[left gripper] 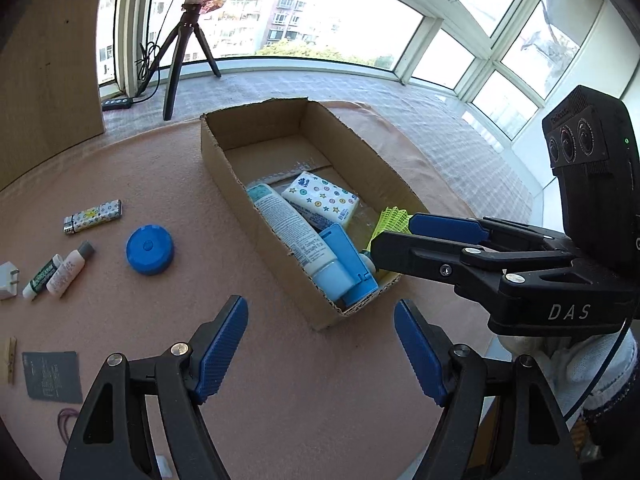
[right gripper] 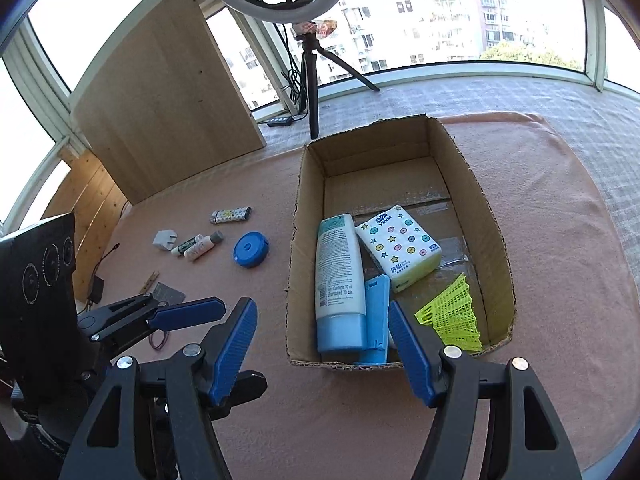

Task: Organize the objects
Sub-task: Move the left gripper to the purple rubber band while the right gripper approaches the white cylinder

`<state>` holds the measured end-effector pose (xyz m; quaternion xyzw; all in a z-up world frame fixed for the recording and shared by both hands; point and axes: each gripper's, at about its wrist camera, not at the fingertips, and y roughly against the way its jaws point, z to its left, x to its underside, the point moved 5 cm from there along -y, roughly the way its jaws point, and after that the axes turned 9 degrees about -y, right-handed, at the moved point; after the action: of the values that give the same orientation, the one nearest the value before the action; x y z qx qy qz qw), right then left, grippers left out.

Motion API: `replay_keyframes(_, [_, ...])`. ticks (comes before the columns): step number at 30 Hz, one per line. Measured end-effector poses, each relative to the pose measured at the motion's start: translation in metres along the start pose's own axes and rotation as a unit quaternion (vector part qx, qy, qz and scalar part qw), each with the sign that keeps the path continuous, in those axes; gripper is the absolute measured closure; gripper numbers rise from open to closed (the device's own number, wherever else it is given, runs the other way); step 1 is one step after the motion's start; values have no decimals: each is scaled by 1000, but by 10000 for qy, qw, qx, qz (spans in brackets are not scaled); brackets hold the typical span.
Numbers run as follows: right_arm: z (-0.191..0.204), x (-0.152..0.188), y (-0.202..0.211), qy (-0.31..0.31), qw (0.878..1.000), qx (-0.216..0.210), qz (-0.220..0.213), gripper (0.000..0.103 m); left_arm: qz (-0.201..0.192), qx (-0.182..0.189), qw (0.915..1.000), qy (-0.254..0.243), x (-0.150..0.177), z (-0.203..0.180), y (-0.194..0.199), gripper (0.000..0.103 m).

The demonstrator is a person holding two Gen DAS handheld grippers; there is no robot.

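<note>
Cardboard box (right gripper: pixel 496 240) just beyond right gripper (right gripper: pixel 320 356), jaws empty

My jaws carry ribbed blue plastic pads (left gripper: pixel 222 346) on matt black plastic arms with shiny metal rivets (left gripper: pixel 179 348). Fuzzy pink cloth (left gripper: pixel 280 360) covers the counter. The box (right gripper: pixel 496 240) is plain brown corrugated cardboard, its cut edges rough, with glossy tape on its floor. Inside, the tube (right gripper: pixel 340 276) is smooth plastic, the tissue pack (right gripper: pixel 400 248) glossy film, the yellow mesh (right gripper: pixel 452 316) stiff plastic. The blue lid (left gripper: pixel 150 249) looks smooth plastic. The board (right gripper: pixel 168 108) behind is pale matt wood.
</note>
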<state>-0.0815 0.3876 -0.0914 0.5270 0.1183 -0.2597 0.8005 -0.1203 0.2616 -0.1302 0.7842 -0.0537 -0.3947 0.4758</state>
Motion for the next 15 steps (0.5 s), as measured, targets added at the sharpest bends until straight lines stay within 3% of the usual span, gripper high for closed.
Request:
replay_keyframes(11, [50,34,-21,476,9986,-172,123,39,223,-852,9921,891,85,104,59,24])
replay_keyframes(15, [74,49,-34,786,9964,-223,235,32,430,-1114,9864,1129,119,136,70,24])
